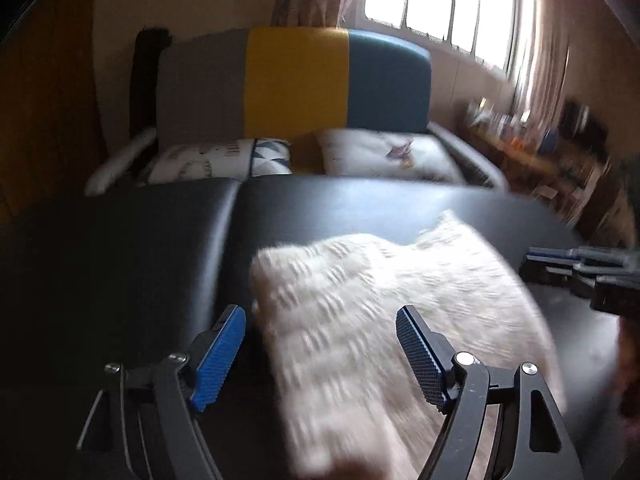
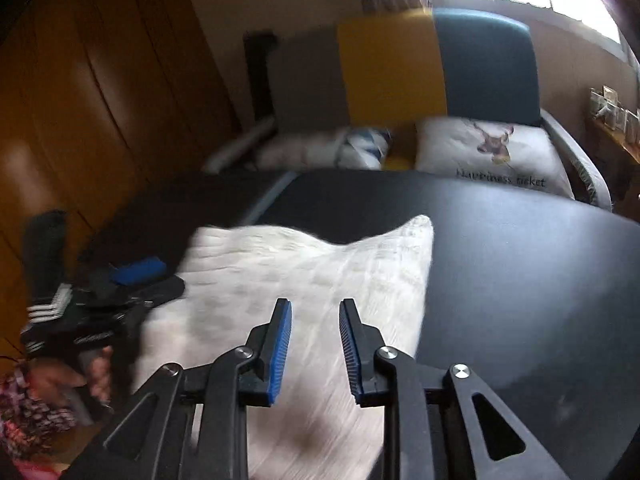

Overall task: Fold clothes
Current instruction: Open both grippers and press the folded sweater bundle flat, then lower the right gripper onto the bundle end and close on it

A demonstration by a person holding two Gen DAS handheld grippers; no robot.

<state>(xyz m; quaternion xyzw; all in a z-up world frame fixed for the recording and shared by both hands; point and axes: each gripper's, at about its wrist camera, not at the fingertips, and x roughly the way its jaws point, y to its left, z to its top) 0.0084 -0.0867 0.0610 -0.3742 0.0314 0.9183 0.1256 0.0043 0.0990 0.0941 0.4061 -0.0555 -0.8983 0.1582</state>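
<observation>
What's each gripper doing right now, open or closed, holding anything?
Left gripper: open, holding nothing.
Right gripper: open, holding nothing, over the white garment.

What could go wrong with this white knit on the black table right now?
Both views are motion-blurred, so a grab could miss. The left gripper is open wide, straddling the left edge of the white knit garment; closing could pinch only one layer. The black table looks slick, so the garment may slide if the right gripper pushes.
</observation>
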